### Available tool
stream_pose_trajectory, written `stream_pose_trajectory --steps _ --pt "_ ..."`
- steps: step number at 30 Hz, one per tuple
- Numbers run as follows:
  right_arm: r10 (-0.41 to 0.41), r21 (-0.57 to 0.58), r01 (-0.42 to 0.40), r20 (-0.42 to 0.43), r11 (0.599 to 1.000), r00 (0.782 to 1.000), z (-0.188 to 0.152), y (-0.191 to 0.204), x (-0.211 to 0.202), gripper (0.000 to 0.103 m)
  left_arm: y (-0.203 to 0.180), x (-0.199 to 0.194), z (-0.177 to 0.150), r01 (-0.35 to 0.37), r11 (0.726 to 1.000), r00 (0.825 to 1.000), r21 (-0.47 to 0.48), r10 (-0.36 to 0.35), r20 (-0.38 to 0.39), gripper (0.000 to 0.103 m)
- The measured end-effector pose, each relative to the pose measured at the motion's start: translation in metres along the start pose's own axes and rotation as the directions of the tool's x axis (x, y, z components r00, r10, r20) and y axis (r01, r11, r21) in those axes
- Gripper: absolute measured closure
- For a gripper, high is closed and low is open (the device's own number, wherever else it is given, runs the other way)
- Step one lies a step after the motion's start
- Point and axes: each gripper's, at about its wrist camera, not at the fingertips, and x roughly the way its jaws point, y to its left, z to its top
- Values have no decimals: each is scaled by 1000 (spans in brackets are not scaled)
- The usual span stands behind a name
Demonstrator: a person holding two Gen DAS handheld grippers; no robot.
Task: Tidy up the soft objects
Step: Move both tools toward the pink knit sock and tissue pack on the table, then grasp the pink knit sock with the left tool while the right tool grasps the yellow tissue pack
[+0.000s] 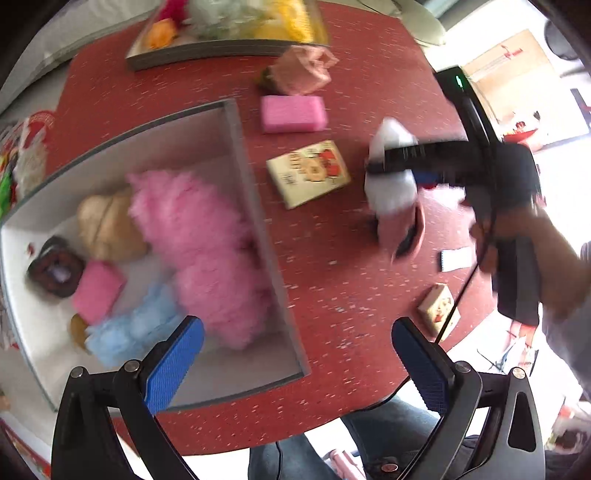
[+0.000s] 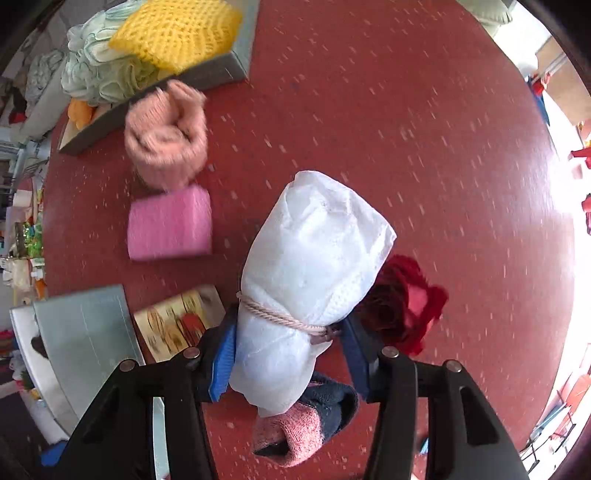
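The right gripper point(image 2: 288, 354) is clamped on one white cloth bundle point(image 2: 314, 273), its two blue pads pressing the bundle's sides just below a beige cord point(image 2: 280, 317) tied around it. In the left wrist view the same bundle point(image 1: 391, 166) shows above the red table point(image 1: 332, 258), held in the right gripper's point(image 1: 391, 164) black fingers, with a person's hand point(image 1: 524, 251) behind on the handle. No earlier picture is given, so nothing more can be said of that grip.

The left gripper point(image 1: 295, 354) hangs open and empty over the edge of one grey box point(image 1: 251, 192), its two blue pads well apart.

Inside that box lie one large pink fluffy thing point(image 1: 207, 251), one light blue fluffy thing point(image 1: 136, 328), one tan plush point(image 1: 107, 225), one pink sponge point(image 1: 98, 291) and one dark brown ring-shaped thing point(image 1: 55, 266).

On the table outside the box there are one more pink sponge point(image 1: 293, 113), one rolled peach cloth point(image 1: 303, 70), and two small picture cards point(image 1: 308, 173) point(image 1: 439, 310). Under the held bundle, the right wrist view shows one pink and navy sock roll point(image 2: 306, 424) and one dark red knitted piece point(image 2: 402, 302).

A second grey box point(image 2: 229, 66) at the table's far side holds one yellow knitted piece point(image 2: 177, 33), one pale green ruffled thing point(image 2: 99, 66) and one orange thing point(image 2: 79, 110).
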Motion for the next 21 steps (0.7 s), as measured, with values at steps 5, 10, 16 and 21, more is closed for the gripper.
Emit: stream_pose_trajectory --steps 5,10,16,21 --pt "27 34 -25 -45 999 999 -69 -55 -7 37 -52 30 11 -65 992 996 112 71 -46 1" --pt "191 147 -205 102 968 976 -87 -108 -48 20 -85 35 16 -105 984 993 142 110 -29 1" --pt "155 233 -191 166 954 974 -92 -159 -81 15 -142 60 22 -102 968 993 231 114 -39 1" --pt "96 248 -109 65 963 993 -121 -196 -67 15 -173 121 28 -60 979 990 197 84 -112 1"
